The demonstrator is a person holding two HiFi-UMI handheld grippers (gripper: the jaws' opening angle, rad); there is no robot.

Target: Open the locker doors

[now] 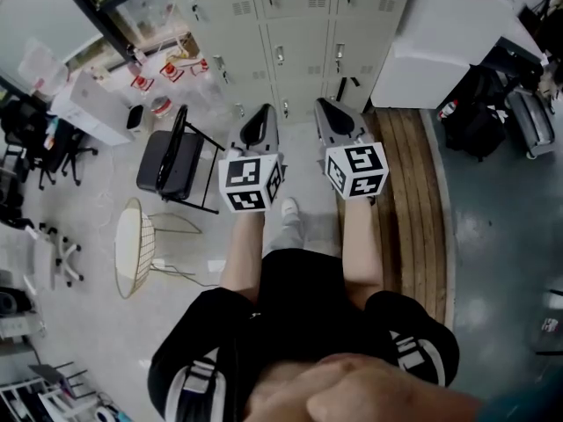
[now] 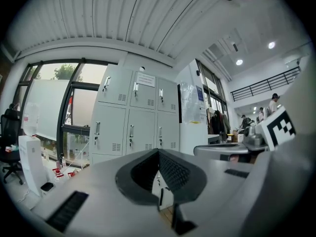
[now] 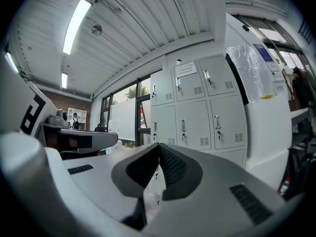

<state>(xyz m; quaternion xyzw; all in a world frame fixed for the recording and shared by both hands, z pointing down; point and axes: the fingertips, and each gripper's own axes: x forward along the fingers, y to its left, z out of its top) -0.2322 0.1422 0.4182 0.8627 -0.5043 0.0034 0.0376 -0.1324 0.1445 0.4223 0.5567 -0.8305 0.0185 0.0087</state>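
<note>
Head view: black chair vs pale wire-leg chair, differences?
Colour: the black folding chair is dark throughout; the pale chair has a cream shell on thin gold wire legs.
Shape: the black folding chair's seat is squarish, the pale chair's shell oval.
Place: the black folding chair stands nearer the lockers, the pale chair further back.
Both are unoccupied, left of the person.

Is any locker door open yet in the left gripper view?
No, all the locker doors there sit shut and flush with the frame.
</note>
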